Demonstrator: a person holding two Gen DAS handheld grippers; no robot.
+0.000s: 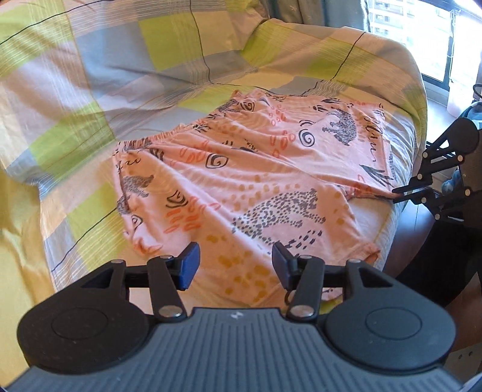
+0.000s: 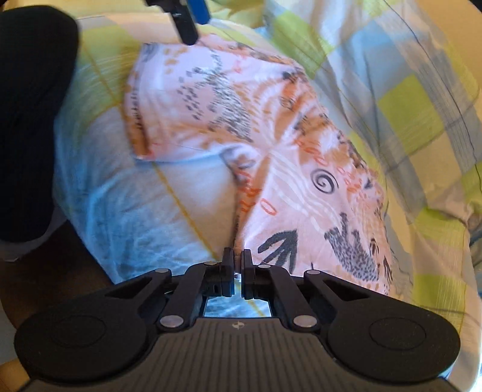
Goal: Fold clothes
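Peach cotton printed with spotted cats and spirals, the garment (image 1: 241, 169) lies spread on the bed (image 1: 75, 90), over a checked green, grey and yellow cover. From the left wrist view, the left gripper (image 1: 235, 265) hovers above the near hem with its blue-padded fingers (image 1: 189, 265) wide apart, holding nothing. At the right edge of that view, the right gripper (image 1: 399, 193) has a corner of the cloth drawn to a taut point near the edge of the bed.

From the right wrist view, the right gripper (image 2: 237, 262) has its fingers pressed together on the fabric's edge, and creases fan out from that pinch across the garment (image 2: 271, 144). Part of the left gripper (image 2: 186, 21) shows at the top, beyond the far end of the cloth. This view is blurred.

Only a thin edge seems caught, so a firm pull could slip it free. With the left fingers empty, a one-sided pull may drag the whole piece toward the bed's edge, or skew the fold.
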